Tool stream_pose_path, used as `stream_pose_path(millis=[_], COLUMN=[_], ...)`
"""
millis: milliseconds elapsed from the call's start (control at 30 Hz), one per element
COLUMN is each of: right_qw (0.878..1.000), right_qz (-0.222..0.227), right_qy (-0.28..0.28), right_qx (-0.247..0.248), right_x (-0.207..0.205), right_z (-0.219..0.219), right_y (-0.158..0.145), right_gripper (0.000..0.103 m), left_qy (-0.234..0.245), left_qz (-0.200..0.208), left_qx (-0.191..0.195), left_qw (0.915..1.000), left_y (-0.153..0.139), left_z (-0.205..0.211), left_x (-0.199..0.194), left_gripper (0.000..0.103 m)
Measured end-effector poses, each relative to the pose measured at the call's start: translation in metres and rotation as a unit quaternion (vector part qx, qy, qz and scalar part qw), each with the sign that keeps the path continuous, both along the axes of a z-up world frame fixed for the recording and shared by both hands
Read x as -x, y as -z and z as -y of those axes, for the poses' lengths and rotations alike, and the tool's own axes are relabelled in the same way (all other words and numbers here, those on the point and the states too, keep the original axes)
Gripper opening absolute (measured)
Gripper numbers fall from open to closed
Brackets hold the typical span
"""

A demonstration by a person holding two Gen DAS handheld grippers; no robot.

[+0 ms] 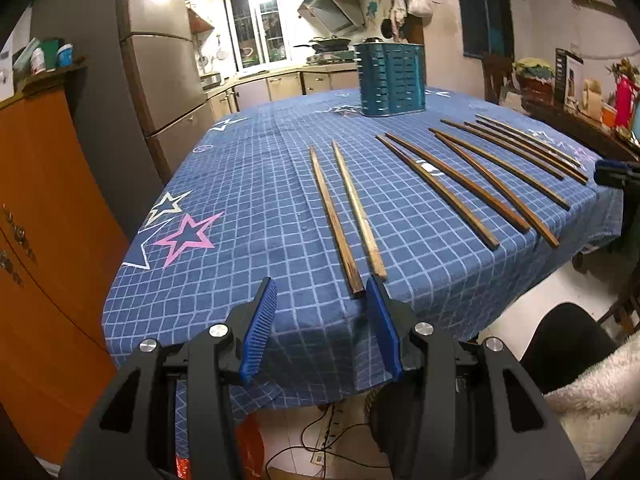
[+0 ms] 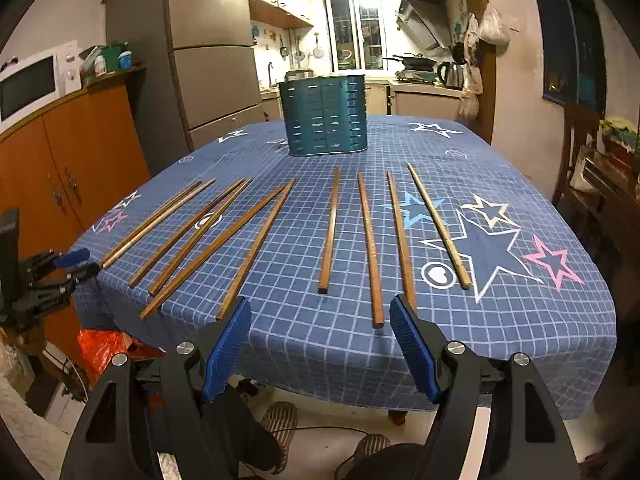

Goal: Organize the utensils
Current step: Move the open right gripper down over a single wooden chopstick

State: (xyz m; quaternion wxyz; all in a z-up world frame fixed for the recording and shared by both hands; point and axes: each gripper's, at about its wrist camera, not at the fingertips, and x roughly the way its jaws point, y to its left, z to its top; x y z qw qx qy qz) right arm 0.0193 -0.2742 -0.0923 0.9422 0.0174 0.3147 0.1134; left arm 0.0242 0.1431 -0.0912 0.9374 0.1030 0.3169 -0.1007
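A table (image 2: 520, 360) under a blue checked cloth with printed stars fills a dim kitchen. At its near edge the left gripper (image 1: 322, 294) hangs with its blue pads spread and nothing between them, the right-hand pad just beside the near end of the leftmost chopstick pair (image 1: 346, 216). The right gripper (image 2: 320, 312) hovers likewise, jaws wide and empty, a single chopstick (image 2: 370, 248) ending just ahead of the gap between the pads. Ten chopsticks (image 2: 256, 240) lie fanned across the cloth (six in loose pairs to the left, four singly to the right). Beyond them stands a teal slotted utensil holder (image 2: 324, 118), upright. Farther back are a refrigerator (image 2: 216, 60) and a window (image 2: 354, 28).
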Motion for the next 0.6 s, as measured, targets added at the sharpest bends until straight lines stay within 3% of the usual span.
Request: stream_pose_path(millis=[167,333,433,600], right_qw=[0.999,0.997,0.997,0.996], right_qz=[0.014,0.019,0.011,0.036], right_qy=[-0.031,-0.058,-0.06,-0.064], right_qx=[0.018,0.053,0.043,0.043], right_x=[0.003,0.009,0.011,0.013], right_z=[-0.02,-0.042,-0.046,-0.059], right_y=[0.001,0.009,0.015,0.012], right_gripper=[0.07,0.045,0.04,0.04], left_qy=[0.0,0.003,0.007,0.012], left_qz=[0.001,0.008,0.01,0.021], left_qx=[0.001,0.007,0.021,0.029], left_qw=[1.0,0.9999,0.9997,0.9993], left_y=[0.001,0.002,0.004,0.007], left_z=[0.0,0.002,0.002,0.005], left_x=[-0.005,-0.005,-0.004,-0.004], left_gripper=[0.045,0.044,0.036,0.026])
